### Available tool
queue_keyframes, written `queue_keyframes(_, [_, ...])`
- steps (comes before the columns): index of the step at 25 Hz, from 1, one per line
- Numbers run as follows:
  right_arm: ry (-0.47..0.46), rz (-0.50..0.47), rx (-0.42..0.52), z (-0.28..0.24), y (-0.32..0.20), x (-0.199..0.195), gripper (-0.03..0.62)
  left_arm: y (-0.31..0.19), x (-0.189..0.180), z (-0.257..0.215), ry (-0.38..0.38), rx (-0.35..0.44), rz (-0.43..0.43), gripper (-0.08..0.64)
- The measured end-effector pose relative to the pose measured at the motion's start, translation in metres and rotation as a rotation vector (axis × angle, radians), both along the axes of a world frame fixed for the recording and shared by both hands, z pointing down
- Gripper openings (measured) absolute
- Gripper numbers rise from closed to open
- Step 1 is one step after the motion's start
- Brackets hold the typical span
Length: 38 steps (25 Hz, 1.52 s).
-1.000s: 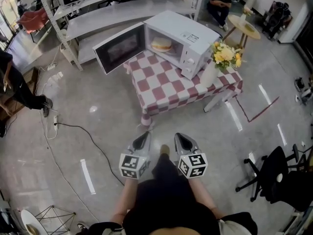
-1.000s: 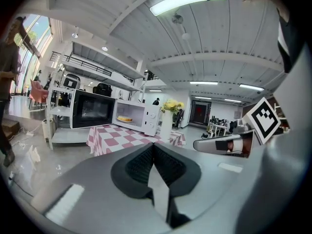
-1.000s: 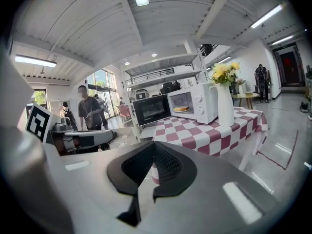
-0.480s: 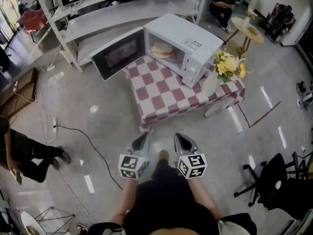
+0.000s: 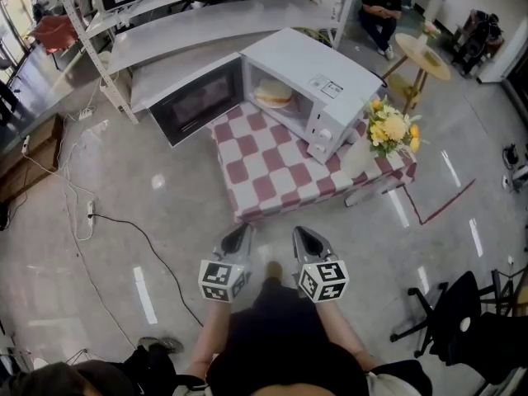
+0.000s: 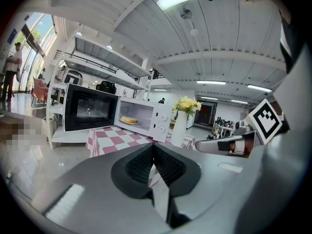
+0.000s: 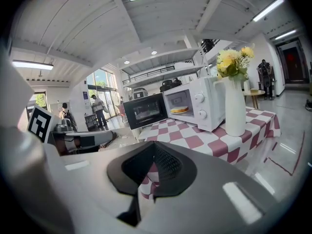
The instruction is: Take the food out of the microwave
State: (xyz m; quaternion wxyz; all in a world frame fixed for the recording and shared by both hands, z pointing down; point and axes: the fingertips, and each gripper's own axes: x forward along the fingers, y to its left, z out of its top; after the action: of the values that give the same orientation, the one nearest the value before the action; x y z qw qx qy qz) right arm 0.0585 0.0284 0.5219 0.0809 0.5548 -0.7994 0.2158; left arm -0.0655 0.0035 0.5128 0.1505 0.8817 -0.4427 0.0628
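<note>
A white microwave [image 5: 309, 77] stands on a table with a red-and-white checked cloth [image 5: 268, 167], its dark door [image 5: 194, 101] swung wide open to the left. Inside it lies the food [image 5: 273, 94], a round pale cake on a plate, also seen in the left gripper view as the food [image 6: 129, 120] and in the right gripper view as the food [image 7: 179, 109]. My left gripper [image 5: 244, 229] and right gripper [image 5: 299, 230] hang side by side over the floor, well short of the table. Both are shut and hold nothing, as the left gripper [image 6: 154, 146] and right gripper [image 7: 155, 146] show.
A white vase of yellow flowers [image 5: 388, 130] stands on the table's right end beside the microwave. Metal shelving [image 5: 206, 19] runs behind. A round side table [image 5: 425, 48] and a seated person [image 5: 379, 2] are at the back right, a black office chair [image 5: 462, 316] on my right, a cable [image 5: 124, 221] on the floor to the left.
The table and microwave have drawn a little nearer and lower in the head view. A person on the left has walked out of sight. Both grippers stay shut, side by side.
</note>
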Motion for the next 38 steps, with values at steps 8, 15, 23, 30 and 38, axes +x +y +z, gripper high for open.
queue_keyframes(8, [-0.009, -0.031, -0.003, 0.004, -0.036, 0.009, 0.002, -0.033, 0.010, 0.004, -0.001, -0.008, -0.025, 0.009])
queue_keyframes(15, [-0.005, -0.073, 0.009, 0.005, -0.064, 0.010, 0.002, -0.057, 0.012, 0.004, -0.005, 0.003, -0.059, 0.009])
queue_keyframes(23, [-0.009, -0.113, 0.019, 0.008, -0.093, 0.009, 0.002, -0.081, 0.010, 0.001, -0.002, 0.019, -0.099, 0.009])
queue_keyframes(30, [-0.016, -0.128, 0.014, 0.013, -0.104, 0.012, 0.002, -0.090, 0.014, 0.006, 0.000, 0.021, -0.114, 0.009])
queue_keyframes(38, [-0.026, -0.112, 0.012, 0.016, -0.101, 0.020, 0.002, -0.088, 0.023, 0.007, -0.007, 0.018, -0.090, 0.009])
